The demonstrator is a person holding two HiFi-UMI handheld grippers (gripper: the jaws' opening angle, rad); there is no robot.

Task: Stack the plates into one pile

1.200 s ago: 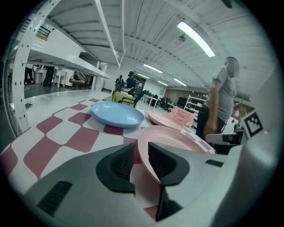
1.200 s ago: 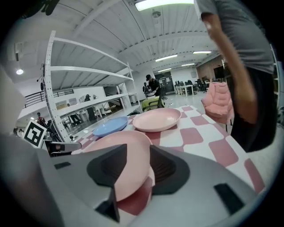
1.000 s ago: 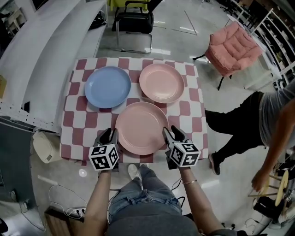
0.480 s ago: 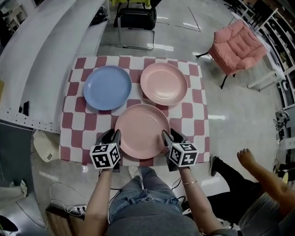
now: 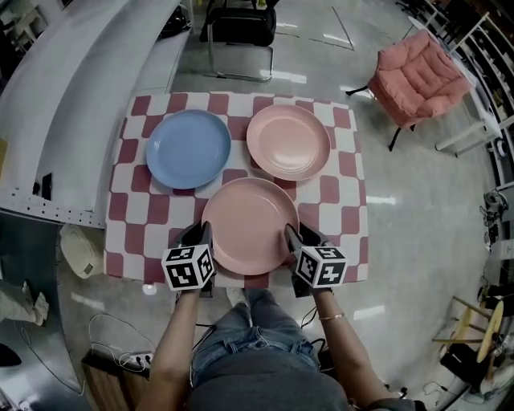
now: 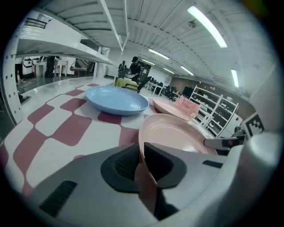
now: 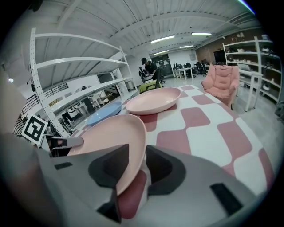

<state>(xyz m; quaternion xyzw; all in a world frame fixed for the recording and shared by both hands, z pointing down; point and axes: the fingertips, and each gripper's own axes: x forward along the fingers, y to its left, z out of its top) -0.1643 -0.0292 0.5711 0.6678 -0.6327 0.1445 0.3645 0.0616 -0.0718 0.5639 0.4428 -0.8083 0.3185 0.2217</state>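
Three plates lie on a red-and-white checked table (image 5: 337, 217). The near pink plate (image 5: 250, 225) is at the front, a blue plate (image 5: 188, 148) at the back left and a second pink plate (image 5: 288, 141) at the back right. My left gripper (image 5: 205, 235) has just been closing and is shut on the near plate's left rim (image 6: 177, 137). The right gripper (image 5: 291, 237) has also just been closing and pinches the right rim (image 7: 111, 135). In both gripper views (image 6: 142, 153) (image 7: 144, 155) the rim sits between the pads.
The blue plate (image 6: 116, 99) and far pink plate (image 6: 171, 106) lie just beyond the held one. A pink armchair (image 5: 422, 76) stands off to the right, a black chair (image 5: 241, 24) behind the table, and a white shelf unit (image 5: 72, 96) along the left.
Both grippers have sunk a little and their jaws have narrowed onto the near pink plate's rim. The person at the right has gone out of view.
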